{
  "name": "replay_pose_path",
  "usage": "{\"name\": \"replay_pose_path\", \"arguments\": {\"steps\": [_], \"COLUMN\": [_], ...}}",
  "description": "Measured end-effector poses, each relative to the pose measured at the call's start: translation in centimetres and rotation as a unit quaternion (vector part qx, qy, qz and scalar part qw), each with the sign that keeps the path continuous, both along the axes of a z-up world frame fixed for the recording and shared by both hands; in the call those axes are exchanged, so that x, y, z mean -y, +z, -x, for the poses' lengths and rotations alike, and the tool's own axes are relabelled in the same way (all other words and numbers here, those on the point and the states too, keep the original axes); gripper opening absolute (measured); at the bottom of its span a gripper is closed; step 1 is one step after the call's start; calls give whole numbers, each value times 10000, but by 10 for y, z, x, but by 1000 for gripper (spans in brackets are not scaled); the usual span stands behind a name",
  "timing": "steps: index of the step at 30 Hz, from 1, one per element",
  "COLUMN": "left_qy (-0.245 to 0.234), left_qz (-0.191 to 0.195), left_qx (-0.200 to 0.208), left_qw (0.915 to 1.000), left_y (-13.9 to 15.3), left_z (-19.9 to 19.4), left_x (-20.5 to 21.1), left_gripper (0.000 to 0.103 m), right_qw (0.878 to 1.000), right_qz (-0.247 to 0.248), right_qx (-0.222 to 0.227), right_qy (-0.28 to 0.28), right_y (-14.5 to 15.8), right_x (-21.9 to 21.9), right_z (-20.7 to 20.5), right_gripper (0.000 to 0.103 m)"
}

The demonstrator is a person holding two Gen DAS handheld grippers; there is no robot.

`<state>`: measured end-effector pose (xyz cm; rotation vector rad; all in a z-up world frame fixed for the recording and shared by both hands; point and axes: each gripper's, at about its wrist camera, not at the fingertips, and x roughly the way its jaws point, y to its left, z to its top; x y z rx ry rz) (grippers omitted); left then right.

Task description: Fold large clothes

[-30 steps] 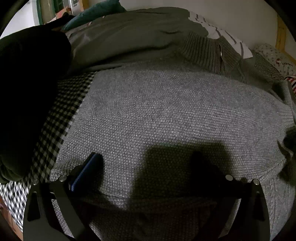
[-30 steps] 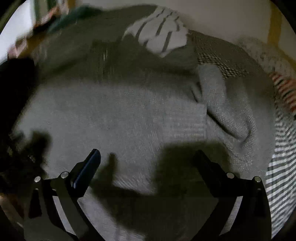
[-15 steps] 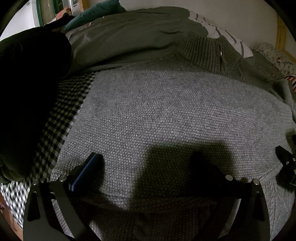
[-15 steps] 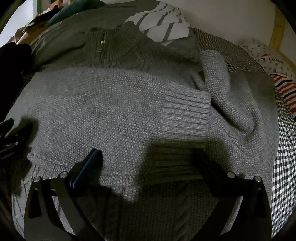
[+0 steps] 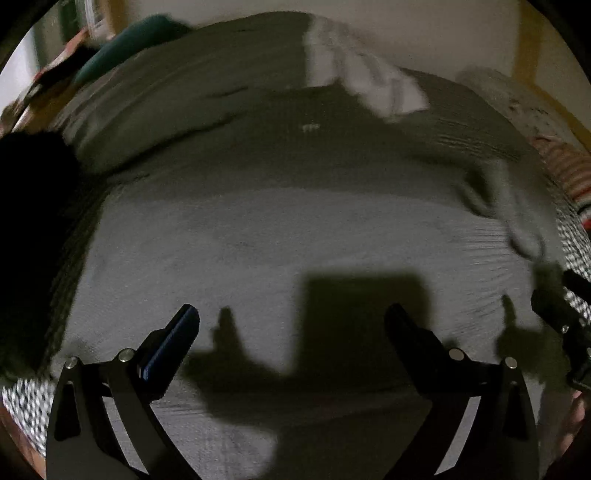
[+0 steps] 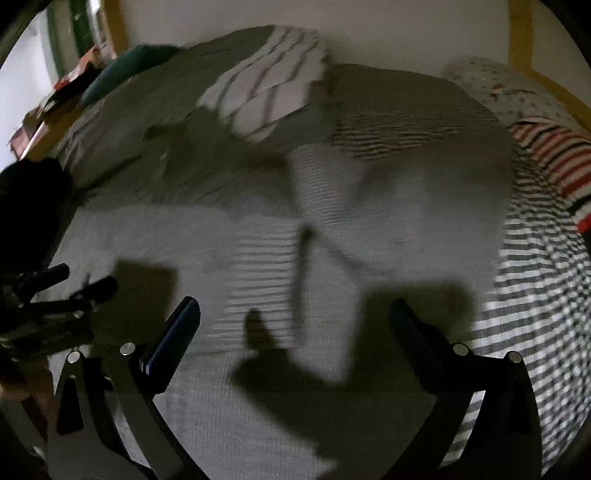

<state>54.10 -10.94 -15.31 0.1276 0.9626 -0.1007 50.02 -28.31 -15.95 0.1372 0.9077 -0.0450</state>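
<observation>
A grey knit sweater [image 5: 258,240] lies spread over a checked bedsheet [image 6: 535,280], a white wall [image 6: 369,33] behind it; the left gripper [image 5: 291,325] and right gripper [image 6: 295,321] hover above the sweater, jaws apart, empty; motion blur smears the clothes beyond the sweater.

I see a grey knit sweater [image 6: 258,221] over black-and-white check bedding [image 6: 535,295]. A white cloth with dark stripes [image 6: 266,92] lies beyond, a red, white and black striped fabric [image 6: 557,162] at the right edge, a teal cushion [image 6: 125,70] far left.
</observation>
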Motion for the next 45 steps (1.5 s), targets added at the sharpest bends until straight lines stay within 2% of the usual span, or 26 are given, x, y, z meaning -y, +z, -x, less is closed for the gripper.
{"name": "replay_pose_path", "arguments": {"steps": [4, 10, 13, 15, 18, 24, 28, 29, 30, 31, 32, 35, 37, 40, 45], "left_qy": [-463, -983, -1162, -1230, -1080, -1013, -1016, -1022, -1030, -1051, -1080, -1180, -1119, -1006, -770], "left_qz": [-81, 23, 79, 118, -101, -24, 11, 9, 14, 29, 51, 150, 228, 435, 890], "left_qx": [26, -17, -112, -284, -232, -21, 24, 35, 31, 19, -4, -138, -255, -209, 74], "left_qw": [9989, 9951, 9931, 9919, 9938, 9949, 9948, 9948, 9947, 9945, 9941, 9928, 9931, 9938, 9930], "left_y": [-1, -6, -16, -26, -37, -44, -44, -44, -43, -43, -41, -34, -26, -7, 52], "left_z": [-3, -10, -16, -20, -21, -20, -14, -13, -14, -13, -13, -10, -13, -17, -25], "left_x": [60, 136, 166, 189, 205, 208, 201, 201, 201, 200, 199, 187, 178, 160, 124], "left_gripper": [98, 98, 98, 98, 98, 99, 99, 99, 99, 99, 99, 98, 98, 98, 98], "right_qw": [9995, 9968, 9944, 9930, 9914, 9871, 9839, 9822, 9804, 9797, 9793, 9736, 9734, 9802, 9946], "right_qz": [-92, -299, -480, -421, -544, -990, -1151, -1299, -1459, -1506, -1412, -1738, -1826, -1608, -655], "right_qx": [41, 139, 126, 14, -129, -403, -262, -155, -93, -114, -198, -195, -76, 301, 717], "right_qy": [-292, -732, -931, -1101, -1186, -1191, -1345, -1346, -1317, -1321, -1435, -1469, -1385, -1114, -365], "right_y": [4, 5, 1, -5, -16, -42, -45, -44, -44, -45, -45, -45, -41, -18, 27], "right_x": [46, 118, 149, 168, 187, 202, 204, 205, 206, 206, 208, 214, 212, 196, 135], "right_z": [9, 17, 12, 3, -16, -44, -56, -60, -65, -69, -74, -78, -76, -67, -60], "right_gripper": [100, 100, 100, 100, 100, 100, 100, 94, 81, 50, 34, 14, 13, 12, 12]}}
